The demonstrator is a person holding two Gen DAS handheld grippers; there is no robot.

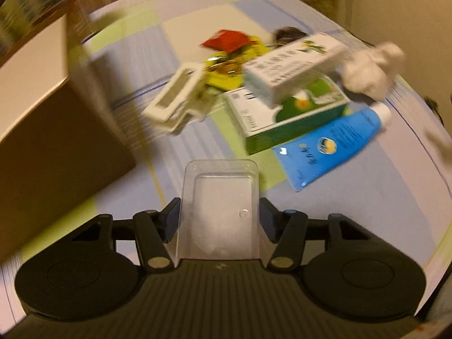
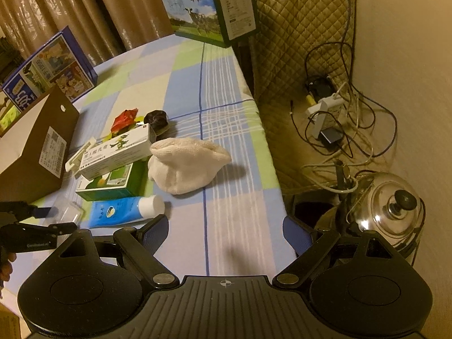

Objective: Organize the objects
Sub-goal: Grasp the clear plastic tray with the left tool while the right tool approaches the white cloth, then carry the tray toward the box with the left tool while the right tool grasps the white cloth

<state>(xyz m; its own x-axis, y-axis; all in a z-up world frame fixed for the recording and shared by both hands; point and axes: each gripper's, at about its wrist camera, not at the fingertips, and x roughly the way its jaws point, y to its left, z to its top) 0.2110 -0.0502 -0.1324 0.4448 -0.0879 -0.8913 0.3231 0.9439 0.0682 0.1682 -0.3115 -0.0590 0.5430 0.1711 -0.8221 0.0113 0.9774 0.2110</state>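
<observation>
My left gripper (image 1: 220,216) is shut on a clear plastic tray (image 1: 219,206), held just above the checked cloth; the right wrist view shows the same left gripper (image 2: 53,219) and tray (image 2: 69,212) at the far left. Ahead lies a pile: a blue tube (image 1: 330,144) (image 2: 127,210), a green box (image 1: 285,113) (image 2: 113,182), a white carton (image 1: 293,66) (image 2: 115,152) on top of it, a white clip (image 1: 178,96), a red packet (image 1: 226,39) (image 2: 124,118) and a white cloth bundle (image 1: 370,67) (image 2: 186,163). My right gripper (image 2: 226,233) is open over bare cloth.
A brown cardboard box (image 1: 48,141) (image 2: 34,149) stands close on the left. A blue printed box (image 2: 48,70) and a milk carton box (image 2: 209,8) sit at the table's far side. The table edge (image 2: 271,163) drops off to the right, with cables (image 2: 339,118) and a steel kettle (image 2: 392,212) beyond.
</observation>
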